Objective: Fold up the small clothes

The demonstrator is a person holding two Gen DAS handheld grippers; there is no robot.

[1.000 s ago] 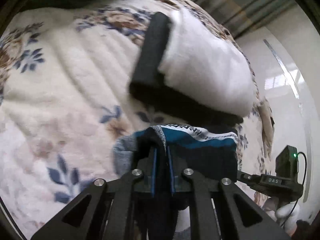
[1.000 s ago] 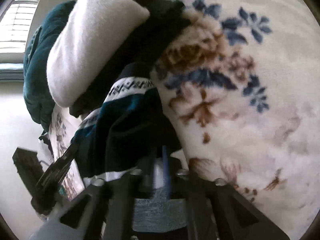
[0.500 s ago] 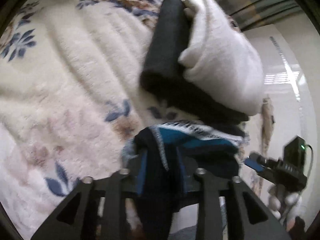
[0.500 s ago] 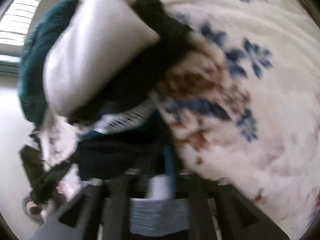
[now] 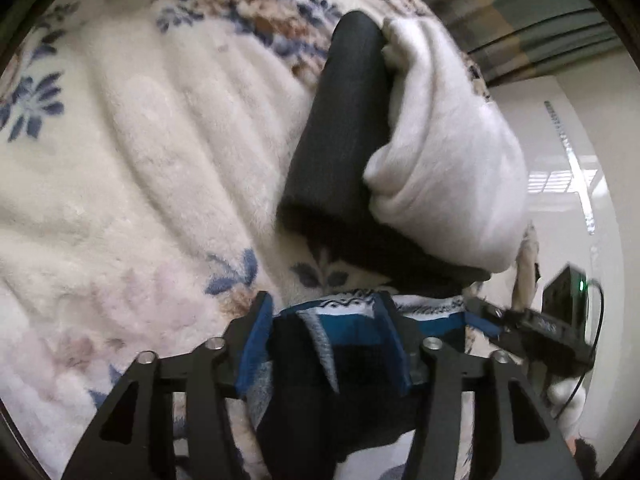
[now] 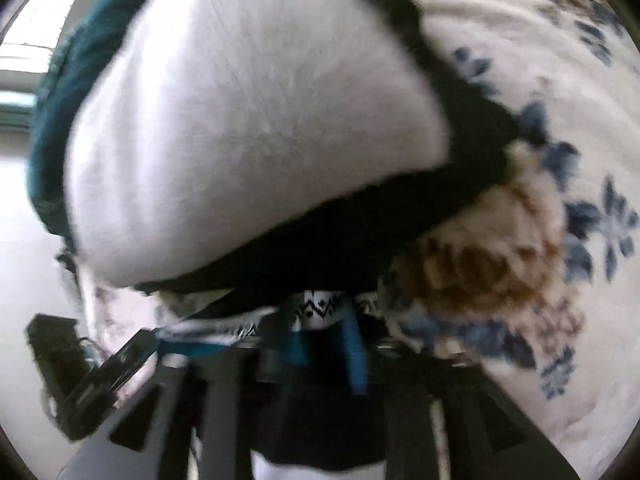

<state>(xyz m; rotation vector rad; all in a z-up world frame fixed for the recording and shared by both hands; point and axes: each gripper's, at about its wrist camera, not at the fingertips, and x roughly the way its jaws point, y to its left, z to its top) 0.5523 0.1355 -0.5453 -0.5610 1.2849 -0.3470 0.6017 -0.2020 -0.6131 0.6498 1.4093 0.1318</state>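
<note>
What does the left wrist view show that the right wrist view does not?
Only the left wrist view shows striped curtains at top right and the black garment as a clean folded slab beside the white one, in sharp focus. Only the right wrist view, which is blurred, shows a dark green cloth behind the white garment. Both show the floral blanket, the white-on-black stack, and the patterned teal garment lying between each gripper's parted blue pads, left gripper and right gripper alike.
</note>
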